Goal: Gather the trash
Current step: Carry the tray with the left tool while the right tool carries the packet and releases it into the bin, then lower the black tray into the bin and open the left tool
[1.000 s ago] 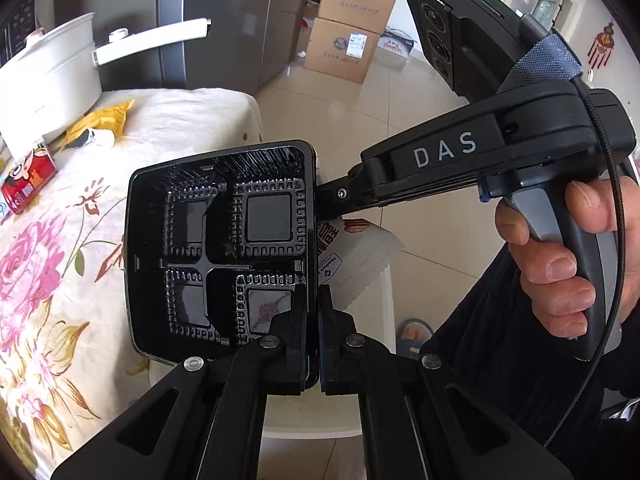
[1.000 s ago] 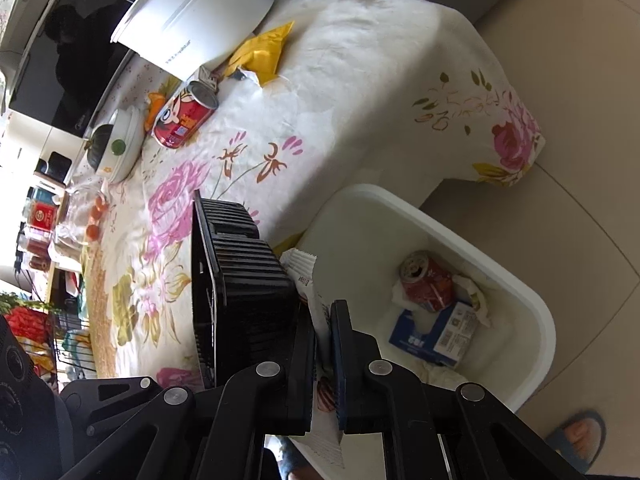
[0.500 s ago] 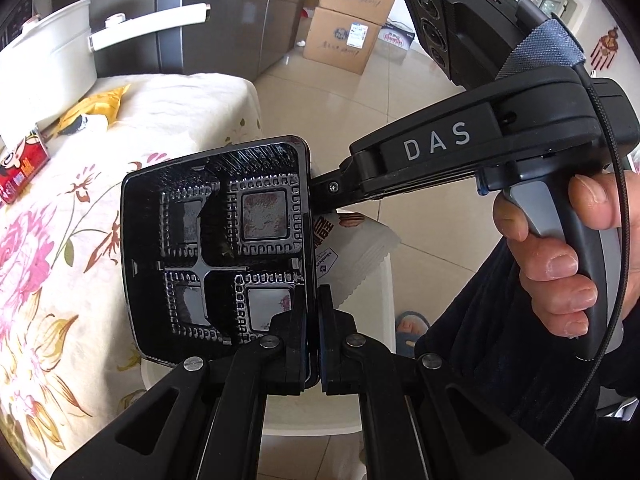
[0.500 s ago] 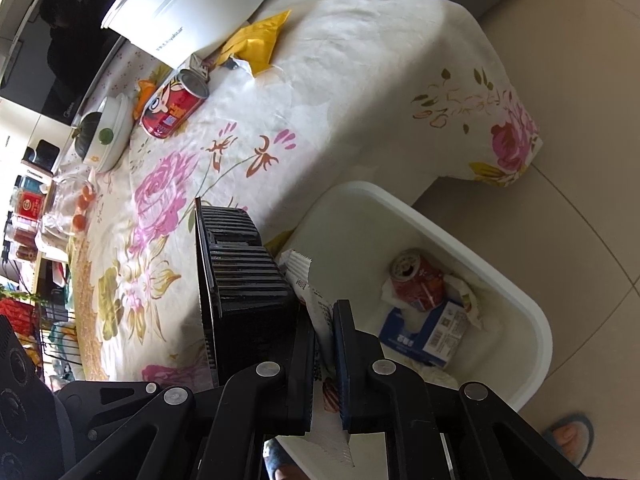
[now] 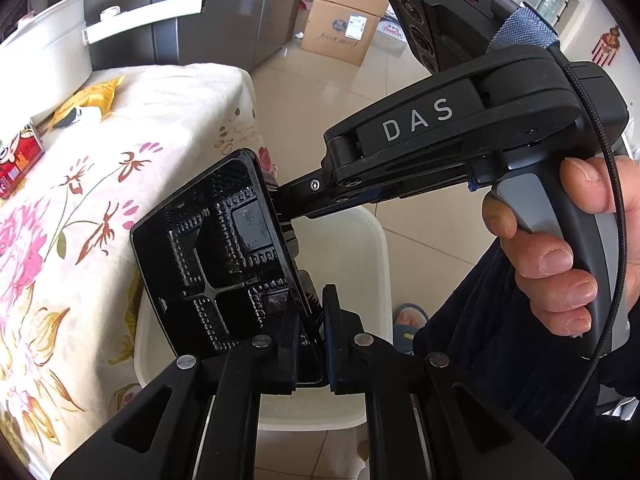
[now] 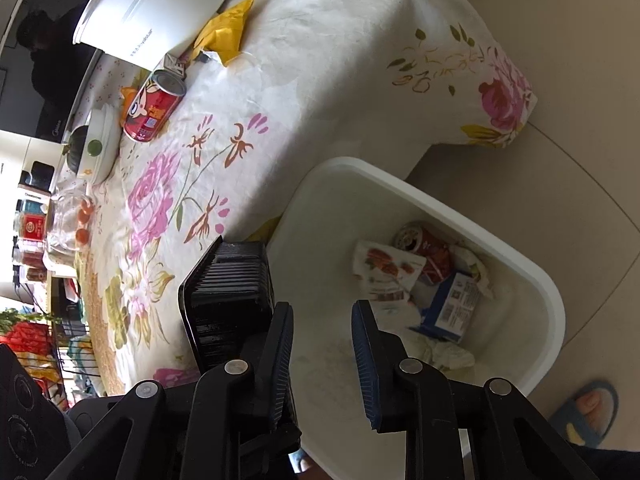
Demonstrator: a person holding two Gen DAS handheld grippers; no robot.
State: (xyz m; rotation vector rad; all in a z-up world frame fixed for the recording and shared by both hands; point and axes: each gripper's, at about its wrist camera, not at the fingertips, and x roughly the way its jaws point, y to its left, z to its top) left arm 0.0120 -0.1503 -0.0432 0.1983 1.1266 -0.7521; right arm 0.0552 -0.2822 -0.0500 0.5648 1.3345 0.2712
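Midway: wrapper (image 6: pixel 384 276) in bin (image 6: pixel 552 312); left claw (image 5: pixel 310 308) just loosening around black tray (image 5: pixel 208 256); right claw (image 6: pixel 323 308) just opening, empty; red can (image 6: pixel 154 108), yellow packet (image 6: pixel 228 30) waiting on desk (image 6: pixel 340 60).

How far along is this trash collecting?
Done: printed wrapper, can and box lie in the white bin. In hand: black tray over the bin, between the just-opening jaws of the left gripper; right gripper just opened, empty. Left: red can and yellow wrapper on the table.
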